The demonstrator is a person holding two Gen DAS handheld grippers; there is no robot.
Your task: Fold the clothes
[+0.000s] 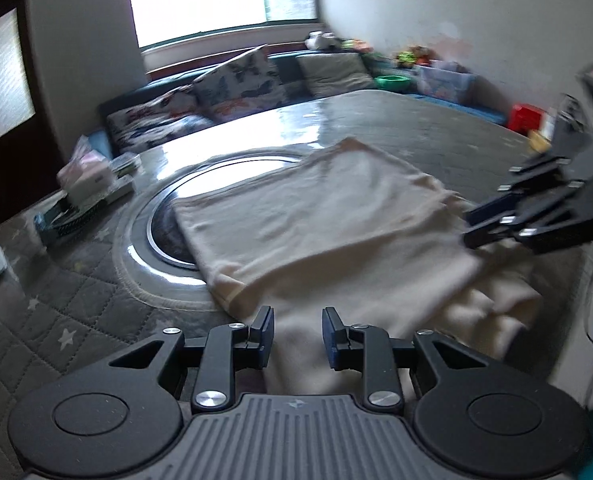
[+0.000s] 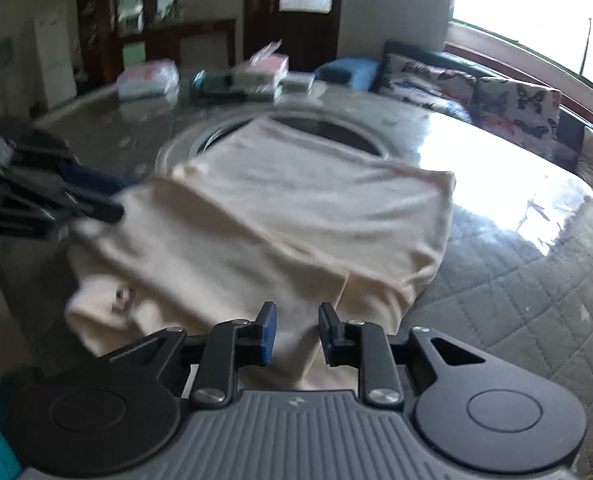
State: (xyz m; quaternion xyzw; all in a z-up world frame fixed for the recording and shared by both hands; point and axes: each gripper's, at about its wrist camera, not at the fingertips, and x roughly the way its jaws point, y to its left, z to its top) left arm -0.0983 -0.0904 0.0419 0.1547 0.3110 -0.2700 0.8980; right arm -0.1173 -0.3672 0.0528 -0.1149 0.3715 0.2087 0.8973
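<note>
A cream garment (image 1: 316, 220) lies partly folded on the table, its far part over a round glass turntable (image 1: 152, 216). My left gripper (image 1: 298, 332) hovers open over the garment's near edge, with only cloth showing below the gap. At the garment's right side my right gripper (image 1: 469, 229) comes in blurred. In the right wrist view the same garment (image 2: 296, 208) spreads out with a folded layer on top. There my right gripper (image 2: 297, 330) is open above its near edge. My left gripper (image 2: 112, 198) sits at the garment's left corner.
A grey quilted cover (image 1: 76, 292) lies over the table (image 2: 516, 300). Tissue packs and boxes (image 2: 256, 76) stand at its far side. A sofa with butterfly cushions (image 1: 236, 80) runs under the bright window. Toys and a red box (image 1: 526, 114) are beyond the right edge.
</note>
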